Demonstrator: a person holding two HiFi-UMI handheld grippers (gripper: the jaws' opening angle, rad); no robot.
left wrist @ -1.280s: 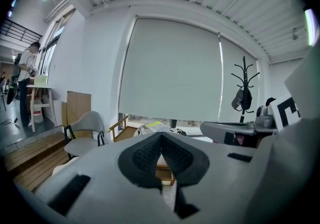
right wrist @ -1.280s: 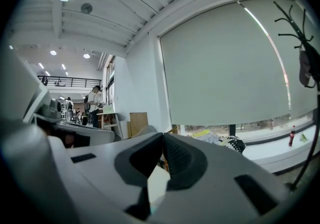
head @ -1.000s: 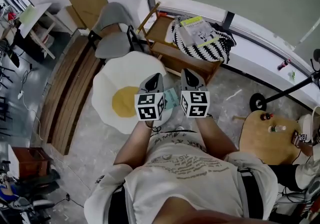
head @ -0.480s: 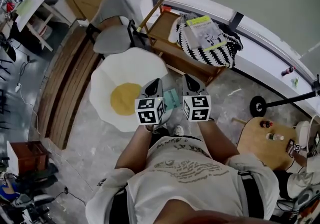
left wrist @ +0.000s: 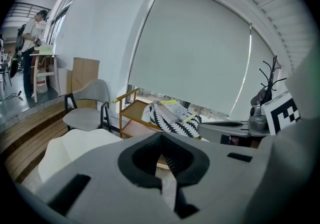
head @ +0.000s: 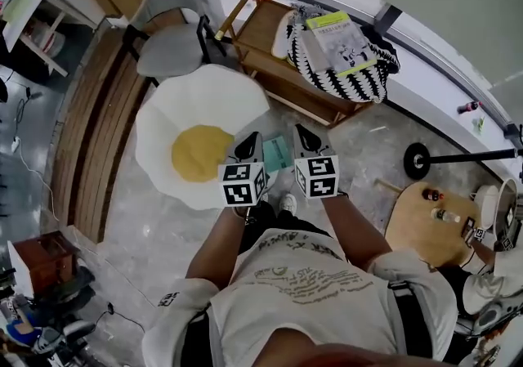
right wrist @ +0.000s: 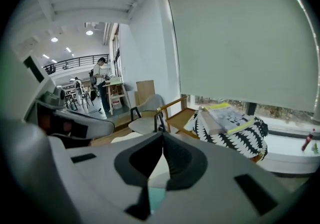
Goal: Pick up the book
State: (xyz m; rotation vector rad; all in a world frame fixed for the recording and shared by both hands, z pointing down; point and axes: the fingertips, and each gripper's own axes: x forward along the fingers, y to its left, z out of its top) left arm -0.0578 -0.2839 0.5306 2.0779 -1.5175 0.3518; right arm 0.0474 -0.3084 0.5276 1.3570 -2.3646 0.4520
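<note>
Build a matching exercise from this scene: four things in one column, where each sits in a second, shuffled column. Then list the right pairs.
Things
1. book
2. egg-shaped rug
3. grey chair
4. bottle

Places
a. on the round wooden table
b. flat on the floor
c. on the black-and-white cushion
d. just left of the wooden bench in the head view

Pairs: 1-c, 2-b, 3-d, 4-a

Black-and-white zigzag cushion (head: 361, 84), yellow-edged book (head: 341, 40) — white rug (head: 214, 100) with yellow centre — grey chair (head: 167, 48)
</note>
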